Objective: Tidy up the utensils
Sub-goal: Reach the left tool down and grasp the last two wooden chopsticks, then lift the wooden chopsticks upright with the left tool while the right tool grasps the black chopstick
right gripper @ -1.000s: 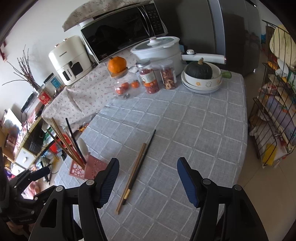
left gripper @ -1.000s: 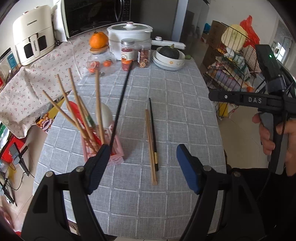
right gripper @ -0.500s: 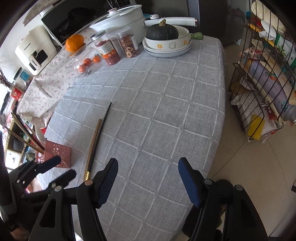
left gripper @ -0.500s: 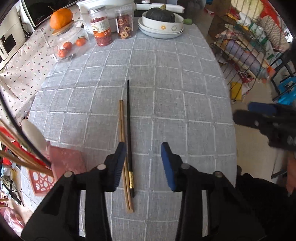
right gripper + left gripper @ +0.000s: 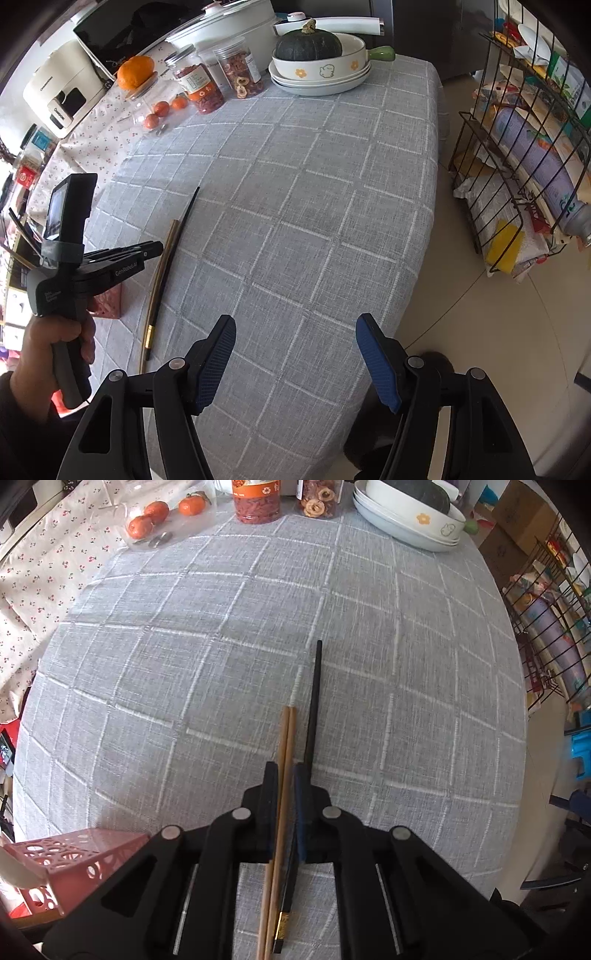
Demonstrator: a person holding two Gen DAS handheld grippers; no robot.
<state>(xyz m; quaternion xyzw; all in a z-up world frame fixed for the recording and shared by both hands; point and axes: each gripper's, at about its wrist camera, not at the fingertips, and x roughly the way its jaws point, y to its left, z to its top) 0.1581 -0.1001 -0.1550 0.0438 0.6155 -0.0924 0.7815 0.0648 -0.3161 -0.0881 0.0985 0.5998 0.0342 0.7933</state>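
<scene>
A pair of wooden chopsticks (image 5: 287, 738) and a black chopstick (image 5: 314, 698) lie side by side on the grey checked tablecloth (image 5: 221, 664). My left gripper (image 5: 284, 771) is low over them with its jaws closed on the wooden pair; the black one lies just right of the right finger. The right wrist view shows the wooden chopsticks (image 5: 160, 266), the black chopstick (image 5: 184, 221) and the left gripper (image 5: 157, 247) at them. A pink cut-out utensil holder (image 5: 70, 864) stands at lower left. My right gripper (image 5: 295, 362) is open and empty above the table's near edge.
At the back stand jars (image 5: 199, 86), a glass jar of small oranges (image 5: 162, 109), stacked bowls with a dark squash (image 5: 317, 62) and a white cooker (image 5: 236, 33). A wire rack (image 5: 524, 155) stands right of the table. A floral cloth (image 5: 33, 576) covers the left surface.
My left gripper dropped down onto the chopsticks and its jaws closed from wide open to around the wooden pair. My right gripper has drawn back toward the table's edge, still open.
</scene>
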